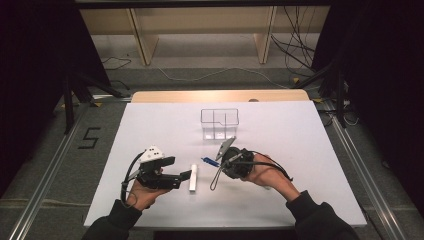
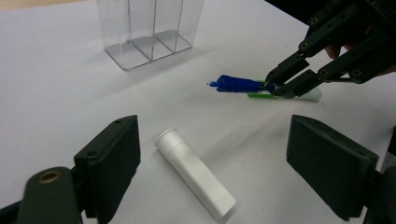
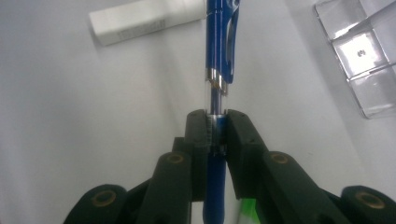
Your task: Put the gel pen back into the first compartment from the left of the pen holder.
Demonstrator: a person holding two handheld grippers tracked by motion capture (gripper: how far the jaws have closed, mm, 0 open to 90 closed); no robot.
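Black jaws of the right gripper sit closest to the lens in the right gripper view, clenched on a blue pen around its clear barrel section, the pen running straight out ahead of the jaws. From the left gripper view the same pen is low over the white table, apparently lifted a little, its free end pointing toward the open middle of the table. Green-and-white marker lies flat right under and behind the right gripper's jaws, partly hidden by them; whether it touches the pen, cannot tell. Left gripper has its jaws spread wide, released, gripping nothing, with a white tube lying on the table between and just ahead of them, not touched by either jaw. High view: white tube lies just beside the left gripper, between the two hands. Clear plastic organizer with divided compartments stands upright farther back, centre of the table, well apart from both grippers; nothing visible inside it. No object sits between the pen and the organizer.
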